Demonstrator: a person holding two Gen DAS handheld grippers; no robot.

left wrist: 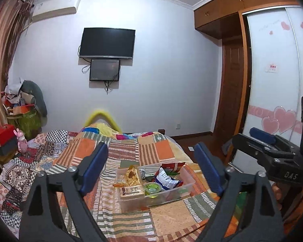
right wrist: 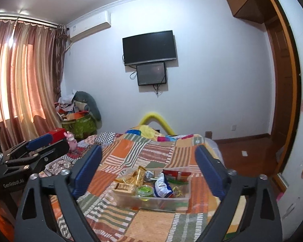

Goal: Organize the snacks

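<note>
Snacks fill a clear bin [left wrist: 188,181] on the patchwork bed [left wrist: 167,215]; left gripper [left wrist: 151,167] and right gripper [right wrist: 149,167] hover above, fingers spread, pinching nothing.

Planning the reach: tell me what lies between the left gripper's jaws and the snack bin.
Only bare patchwork quilt. In the left wrist view, nothing sits between the open left gripper and the clear snack bin.

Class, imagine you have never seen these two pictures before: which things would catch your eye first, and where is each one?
The clear plastic tub crammed with snack packets sits on the bright patchwork quilt, mid-bed. On the pale far wall hangs a black flat television with a smaller dark screen right under it. The left tongs and right tongs gape open in the foreground, empty.
</note>
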